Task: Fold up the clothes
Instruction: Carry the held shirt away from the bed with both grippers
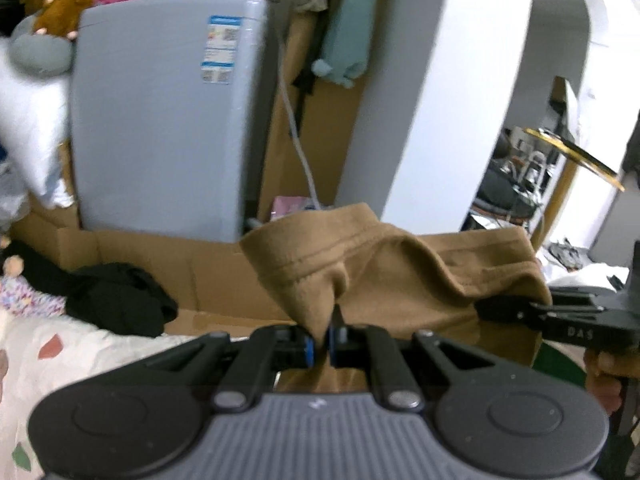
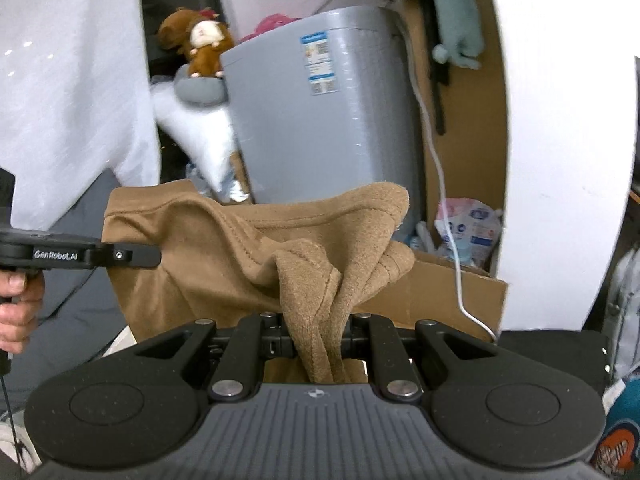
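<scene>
Brown fleece garment (image 1: 400, 276) held up in the air between the two tools, stretched sideways along a stitched hem, with slack sagging between the grips. It hangs in front of a grey appliance (image 1: 168, 128) and above flattened cardboard (image 1: 208, 264).

Left tool (image 1: 322, 342): jaws nearly closed, blue pads pinching a narrow pleat of the garment's hem edge. Cloth rises from the pinch and spreads right.

Right tool (image 2: 318, 340): jaws closed on a thick bunched fold of the same garment; several layers gathered between the fingers, with a cloth end hanging below them. In the left wrist view this tool enters from the right, its fingers (image 1: 504, 306) clamped at the garment's far edge. In the right wrist view the left tool shows at the left, a hand (image 2: 16, 304) gripping its handle.

Surroundings: appliance carries a blue-and-white label (image 1: 220, 48). A brown plush toy (image 1: 64, 0) sits on a grey cushion (image 1: 40, 52) beside the appliance top. A white cable (image 2: 436, 168) runs down past the appliance's right side. Dark clothing (image 1: 120, 296) lies heaped on the cardboard, left. Patterned bedding (image 1: 60, 360) at lower left. A curved white panel (image 1: 460, 92) stands right of the appliance. Teal fabric (image 1: 348, 20) hangs behind.
</scene>
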A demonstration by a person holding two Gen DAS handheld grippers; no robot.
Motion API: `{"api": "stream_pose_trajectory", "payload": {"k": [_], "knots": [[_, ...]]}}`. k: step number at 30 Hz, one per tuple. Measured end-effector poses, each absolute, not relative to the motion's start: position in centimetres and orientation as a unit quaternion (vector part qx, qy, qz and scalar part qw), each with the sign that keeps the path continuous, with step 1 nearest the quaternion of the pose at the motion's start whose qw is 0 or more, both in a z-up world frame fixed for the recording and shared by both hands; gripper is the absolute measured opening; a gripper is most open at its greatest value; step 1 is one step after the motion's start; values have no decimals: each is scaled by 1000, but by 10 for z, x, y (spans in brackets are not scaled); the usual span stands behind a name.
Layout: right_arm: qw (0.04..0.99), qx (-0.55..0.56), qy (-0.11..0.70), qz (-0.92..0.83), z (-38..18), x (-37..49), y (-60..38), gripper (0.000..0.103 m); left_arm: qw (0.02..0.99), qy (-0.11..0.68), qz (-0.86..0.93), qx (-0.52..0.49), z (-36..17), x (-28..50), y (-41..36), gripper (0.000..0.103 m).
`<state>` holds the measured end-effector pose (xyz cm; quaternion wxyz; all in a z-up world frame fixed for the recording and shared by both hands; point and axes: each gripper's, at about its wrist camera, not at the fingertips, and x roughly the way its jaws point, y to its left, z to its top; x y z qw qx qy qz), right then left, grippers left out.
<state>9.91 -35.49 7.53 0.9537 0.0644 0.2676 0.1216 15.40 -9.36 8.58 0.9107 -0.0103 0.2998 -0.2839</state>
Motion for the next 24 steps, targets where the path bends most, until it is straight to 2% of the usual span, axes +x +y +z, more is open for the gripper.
{"api": "stream_pose_trajectory", "payload": {"k": [14, 24], "knots": [[955, 86, 280, 52, 65, 84, -415, 15, 889, 302, -344, -9, 64, 151, -157, 7], [955, 61, 289, 20, 63, 64, -429, 15, 882, 306, -359, -1, 63, 155, -187, 7]]}}
